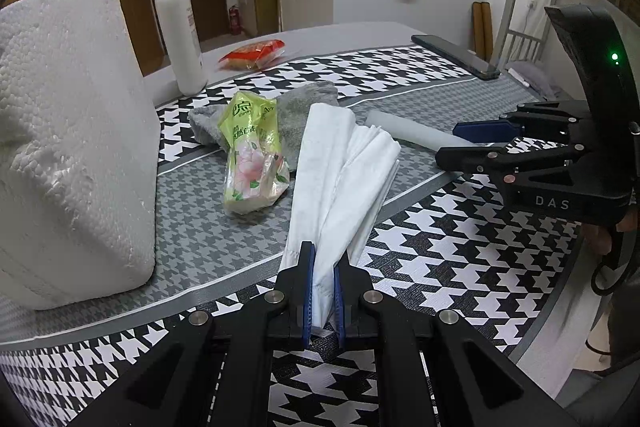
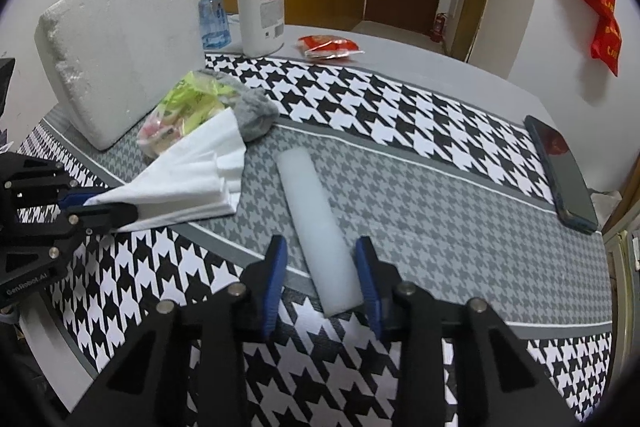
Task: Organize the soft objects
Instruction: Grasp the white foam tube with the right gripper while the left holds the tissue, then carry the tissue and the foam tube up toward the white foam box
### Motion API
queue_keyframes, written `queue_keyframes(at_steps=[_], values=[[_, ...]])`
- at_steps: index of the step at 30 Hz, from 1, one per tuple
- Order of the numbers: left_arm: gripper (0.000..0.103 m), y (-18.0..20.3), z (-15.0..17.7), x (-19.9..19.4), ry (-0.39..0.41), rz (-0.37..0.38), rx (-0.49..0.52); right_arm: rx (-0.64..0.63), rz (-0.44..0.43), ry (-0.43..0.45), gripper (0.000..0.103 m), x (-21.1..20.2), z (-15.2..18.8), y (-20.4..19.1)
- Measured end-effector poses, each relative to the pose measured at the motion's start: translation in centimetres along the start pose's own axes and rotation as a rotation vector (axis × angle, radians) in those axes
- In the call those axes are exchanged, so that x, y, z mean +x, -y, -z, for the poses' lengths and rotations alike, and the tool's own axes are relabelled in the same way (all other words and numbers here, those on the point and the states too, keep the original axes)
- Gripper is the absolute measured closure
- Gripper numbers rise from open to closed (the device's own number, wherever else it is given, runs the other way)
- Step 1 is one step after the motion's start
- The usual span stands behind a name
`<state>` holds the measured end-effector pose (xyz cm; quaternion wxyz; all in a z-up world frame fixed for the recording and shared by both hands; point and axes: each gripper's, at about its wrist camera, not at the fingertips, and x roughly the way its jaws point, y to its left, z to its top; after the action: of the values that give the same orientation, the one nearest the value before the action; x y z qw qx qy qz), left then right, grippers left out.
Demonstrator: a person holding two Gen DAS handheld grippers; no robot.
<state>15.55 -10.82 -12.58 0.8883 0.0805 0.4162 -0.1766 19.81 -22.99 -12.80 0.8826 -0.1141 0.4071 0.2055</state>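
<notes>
My left gripper (image 1: pixel 322 259) is shut on the near end of a folded white cloth (image 1: pixel 340 167), which fans out over the table; it also shows in the right wrist view (image 2: pixel 192 179). My right gripper (image 2: pixel 322 247) is open, its jaws on either side of the near end of a white foam strip (image 2: pixel 316 223) lying flat; the strip also shows in the left wrist view (image 1: pixel 416 133). A green tissue pack (image 1: pixel 250 155) leans on a grey sock (image 1: pixel 296 107) behind the cloth.
A white foam block (image 1: pixel 72 147) stands at the left. A pump bottle (image 1: pixel 178 27), a blue spray bottle (image 2: pixel 212 15), a red snack packet (image 1: pixel 252 53) and a dark phone (image 2: pixel 564 171) lie on the houndstooth table cover (image 2: pixel 440 211).
</notes>
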Motion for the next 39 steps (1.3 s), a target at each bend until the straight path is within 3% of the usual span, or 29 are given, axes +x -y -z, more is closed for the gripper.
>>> queue_keyframes(at_steps=[6, 9, 13, 24, 31, 39], values=[[0.094, 0.0, 0.0, 0.0, 0.000, 0.004, -0.004, -0.006, -0.035, -0.001, 0.065, 0.3, -0.2, 0.2], [0.094, -0.1, 0.0, 0.0, 0.000, 0.007, -0.006, -0.013, -0.022, 0.002, 0.076, 0.3, -0.3, 0.0], [0.094, -0.1, 0.0, 0.0, 0.000, 0.005, -0.004, -0.006, -0.010, 0.018, 0.081, 0.0, -0.2, 0.1], [0.094, 0.0, 0.0, 0.0, 0.000, -0.003, 0.004, 0.140, -0.110, 0.107, 0.082, -4.0, 0.8, 2.0], [0.095, 0.5, 0.1, -0.3, 0.007, -0.023, 0.027, 0.243, -0.115, 0.155, 0.082, -6.4, 2.6, 2.5], [0.095, 0.8, 0.1, -3.2, 0.076, 0.000, -0.002, 0.303, -0.084, 0.168, 0.082, -7.3, 3.7, 2.9]])
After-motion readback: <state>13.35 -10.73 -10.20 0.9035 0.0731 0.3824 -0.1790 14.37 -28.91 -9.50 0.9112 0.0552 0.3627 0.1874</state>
